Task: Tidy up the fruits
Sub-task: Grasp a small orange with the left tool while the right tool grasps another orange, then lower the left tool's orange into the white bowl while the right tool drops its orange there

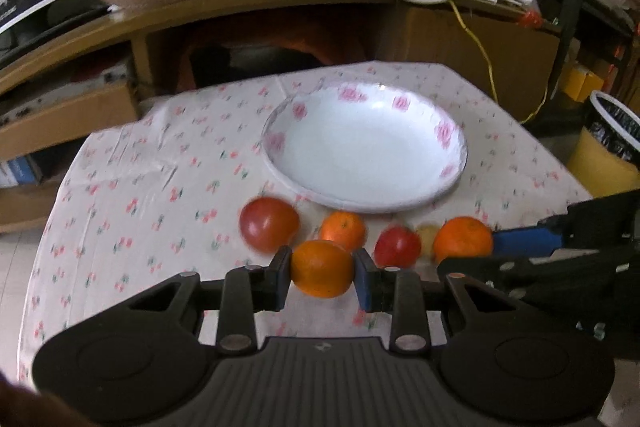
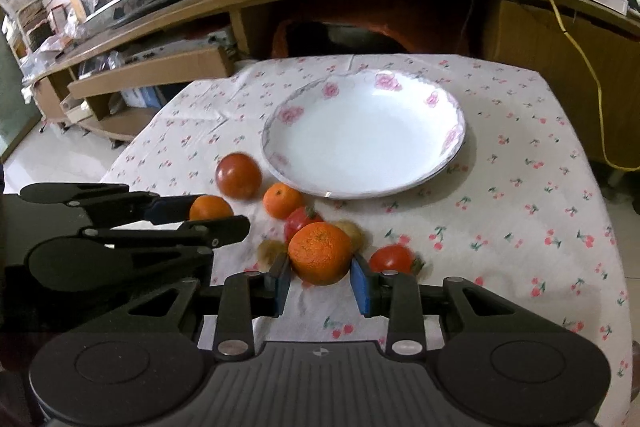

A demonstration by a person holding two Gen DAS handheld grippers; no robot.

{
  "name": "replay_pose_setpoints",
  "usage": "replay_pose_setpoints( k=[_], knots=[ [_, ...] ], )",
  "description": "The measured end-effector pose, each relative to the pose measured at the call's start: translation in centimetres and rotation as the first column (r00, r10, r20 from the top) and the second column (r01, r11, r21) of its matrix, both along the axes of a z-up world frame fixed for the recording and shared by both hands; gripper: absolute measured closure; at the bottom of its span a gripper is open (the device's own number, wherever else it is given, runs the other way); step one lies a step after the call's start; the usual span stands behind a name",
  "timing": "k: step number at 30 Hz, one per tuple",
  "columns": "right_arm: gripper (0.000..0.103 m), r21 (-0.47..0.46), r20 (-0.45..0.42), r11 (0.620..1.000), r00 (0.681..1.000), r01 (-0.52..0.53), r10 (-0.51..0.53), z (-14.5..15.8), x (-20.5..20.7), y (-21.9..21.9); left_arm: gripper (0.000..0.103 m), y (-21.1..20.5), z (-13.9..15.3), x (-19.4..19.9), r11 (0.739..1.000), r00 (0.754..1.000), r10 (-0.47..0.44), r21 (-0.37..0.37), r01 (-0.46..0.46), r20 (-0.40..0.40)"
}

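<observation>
Dim, soft indoor light, fisheye-warped edges

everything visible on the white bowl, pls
The white bowl is wide and shallow, glossy like glazed ceramic, with pink flower prints around the inner wall and a thin dark line along the scalloped rim. It sits upright and empty on the cherry-print tablecloth, toward the table's far side. Nothing touches it apart from the cloth; the nearest fruit, a small orange and a red tomato, lie just off its near-left rim. Neither hand-held gripper reaches it.
</observation>
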State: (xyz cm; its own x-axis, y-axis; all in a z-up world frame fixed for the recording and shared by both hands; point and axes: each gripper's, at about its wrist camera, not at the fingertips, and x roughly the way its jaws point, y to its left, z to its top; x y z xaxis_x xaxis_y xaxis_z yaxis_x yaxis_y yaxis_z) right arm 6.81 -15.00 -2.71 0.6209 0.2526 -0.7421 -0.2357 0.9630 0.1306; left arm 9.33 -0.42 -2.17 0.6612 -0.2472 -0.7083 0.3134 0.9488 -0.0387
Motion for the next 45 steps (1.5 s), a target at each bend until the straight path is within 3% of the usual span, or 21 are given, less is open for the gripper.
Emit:
replay_pose_setpoints(
  k=[8, 18, 29, 32, 36, 45],
  knots=[
    [0.071, -0.001, 0.033, 1.000, 0.999, 0.021, -0.021, 1.4, 3.3, -1.1, 0.066, -1.3, 1.1, 4.2, 0.999, 1.000, 0.002, -0.032, -0.002, 0.002],
    [0.071, -0.028, 0.009, 0.999, 0.999, 0.032, -0.032, 0.5, 6.8, -2.0, 0.066, -2.3, -0.3, 7.5, 0.999, 0.999, 0.026, -0.031, -0.028, -0.045],
    [0.067, -0.032, -0.009, 0.999, 1.000, 0.021, -0.021, 0.2, 7.9, -2.0, 0.064, -2.3, -0.6, 8.0, 0.999, 0.998, 0.036, -0.025, -0.038, -0.050],
    [0.066, -0.039, -0.003, 0.999, 1.000, 0.025, -0.025, 0.2, 8.0, -2.0, 0.064, -2.1, -0.5, 8.1, 0.999, 0.998, 0.042, -0.030, -0.043, -0.051],
    [0.057, -0.035, 0.012, 0.999, 0.999, 0.037, -0.037, 0.4, 8.1, -2.2, 0.061, -1.8, -0.2, 8.0, 0.998, 0.998, 0.055, -0.034, -0.057, -0.043],
    [0.056, -0.024, 0.054, 0.998, 0.997, 0.053, -0.052, 1.3, 7.8, -2.9, 0.060, -1.1, 0.6, 7.0, 0.998, 0.999, 0.048, -0.047, -0.049, -0.020]
  ],
)
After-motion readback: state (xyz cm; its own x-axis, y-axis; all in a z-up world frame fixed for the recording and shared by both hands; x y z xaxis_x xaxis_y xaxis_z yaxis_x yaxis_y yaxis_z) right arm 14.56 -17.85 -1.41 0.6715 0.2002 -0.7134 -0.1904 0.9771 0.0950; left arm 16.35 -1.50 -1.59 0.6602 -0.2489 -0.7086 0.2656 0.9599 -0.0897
